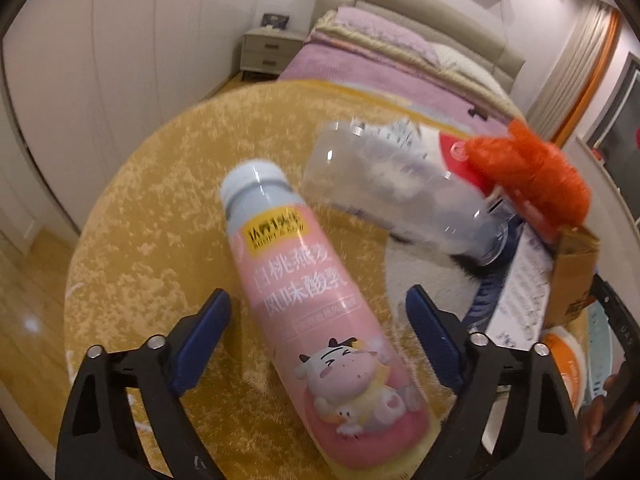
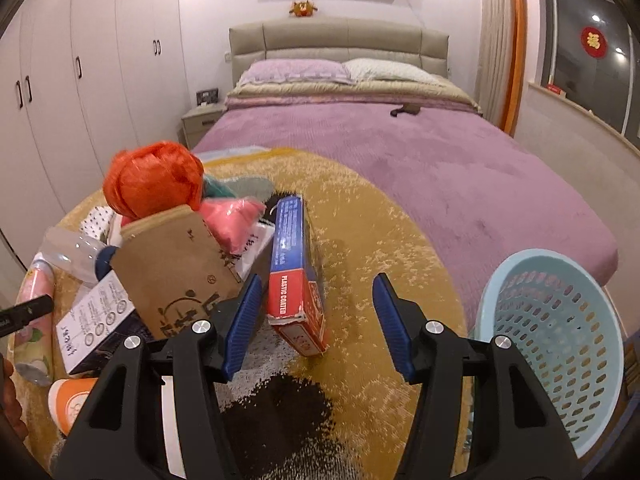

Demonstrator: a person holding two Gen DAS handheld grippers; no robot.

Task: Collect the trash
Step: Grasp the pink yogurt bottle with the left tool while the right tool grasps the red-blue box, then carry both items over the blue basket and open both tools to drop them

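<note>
My left gripper point(image 1: 318, 316) is spread wide, its 2 ribbed blue pads either side of a pink yogurt bottle point(image 1: 316, 320) w/ neither pad touching it that I can see. The bottle is smooth glossy plastic, tapering to a pale blue-grey neck and cap, w/ a cartoon cow printed near its base; it lies on the round gold rug point(image 1: 160, 208), a plush short-pile fabric w/ a mottled sheen. Just past it lies a clear plastic bottle point(image 1: 396, 196), crinkly and see-through, on its side, blurred. Beyond that sits a crumpled orange plastic bag point(image 1: 536, 172) at the top of the trash pile, beside a brown cardboard box point(image 1: 572, 276).

My right gripper point(image 2: 316, 324) is also released, pads well apart. Between them, nearer the left pad, a red-and-blue carton point(image 2: 294, 268) marked "PLASTIC CORTED" stands on its long edge on the rug; flat, rectangular, corners scuffed. I can't tell if the left pad touches it. Left of it is the pile: the cardboard box w/ its flap up, a white printed box point(image 2: 94, 320), a pink bag point(image 2: 232, 220), and an orange-and-white paper cup point(image 2: 68, 400) on its side. To the right stands a light-blue plastic basket point(image 2: 560, 344), round, walls perforated w/ small holes, at the rug's edge. The bed point(image 2: 440, 168) behind has a fuzzy purple cover.
</note>
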